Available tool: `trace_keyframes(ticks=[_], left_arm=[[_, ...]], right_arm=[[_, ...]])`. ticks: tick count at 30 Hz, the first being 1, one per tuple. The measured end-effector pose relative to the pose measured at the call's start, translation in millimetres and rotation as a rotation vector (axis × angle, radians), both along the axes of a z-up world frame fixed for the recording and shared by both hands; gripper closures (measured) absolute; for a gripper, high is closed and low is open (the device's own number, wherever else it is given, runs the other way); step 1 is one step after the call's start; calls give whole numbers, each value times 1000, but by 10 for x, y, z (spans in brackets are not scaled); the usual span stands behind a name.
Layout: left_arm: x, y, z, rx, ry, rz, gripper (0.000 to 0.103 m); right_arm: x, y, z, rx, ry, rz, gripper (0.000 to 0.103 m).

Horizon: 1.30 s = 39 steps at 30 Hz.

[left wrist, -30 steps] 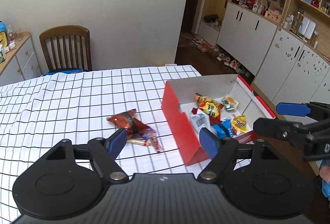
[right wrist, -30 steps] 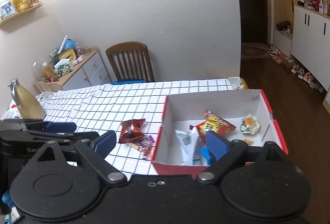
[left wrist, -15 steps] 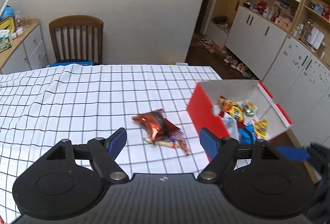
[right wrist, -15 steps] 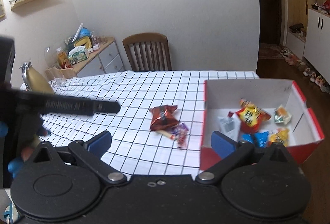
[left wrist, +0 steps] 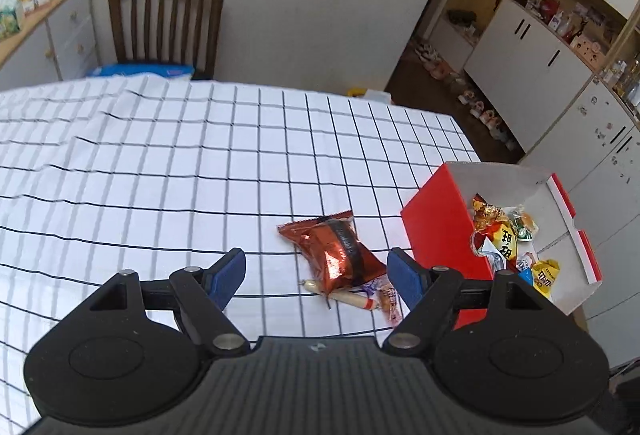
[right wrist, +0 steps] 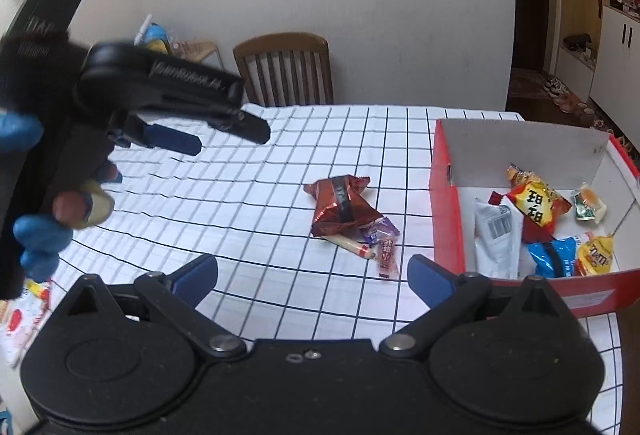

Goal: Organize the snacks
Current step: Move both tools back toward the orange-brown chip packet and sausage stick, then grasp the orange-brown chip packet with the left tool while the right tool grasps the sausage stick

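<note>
Lower centre: left gripper and right gripper, both spread wide, empty. Centre: brown packet overlapping a sausage stick and small candy; a pinch may snag several. Right: red box holding assorted snack packets.

The left wrist view sits above the desk, looking forward past its own left claw toward the far edge, the chair and the wall. The right wrist view looks the same way from nearer the red box, over the right claw, and catches the left claw from its side. Both share the foil snack bag, the box and the desk's right edge.
</note>
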State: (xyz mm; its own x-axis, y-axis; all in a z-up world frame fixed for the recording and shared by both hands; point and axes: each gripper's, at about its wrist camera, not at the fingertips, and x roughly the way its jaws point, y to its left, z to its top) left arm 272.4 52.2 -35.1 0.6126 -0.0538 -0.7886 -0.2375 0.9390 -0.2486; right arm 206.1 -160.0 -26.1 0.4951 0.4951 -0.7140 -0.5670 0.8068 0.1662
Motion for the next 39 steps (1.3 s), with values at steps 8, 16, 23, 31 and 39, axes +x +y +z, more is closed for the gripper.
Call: trace_keyframes(ticks=[8,16,23,31,39], left_arm=[[393,-94,-257,-25,60,-11,25],[679,-90,-507,-61,137,7,25],[897,-58,-750,-142,222,74,25],[1112,-78,-924,-192,274,119,26],[1179,-68,-1069,-159,307,117,27]], right_arm=[[130,221,-314,-70,20,-24,17],[331,414,-642,-133,15,-82,34],[489,596,-794,-206,-17,-14,47],[623,652,-870,-224,-15,33,49],[658,702,-885,-253,-26,105,56]])
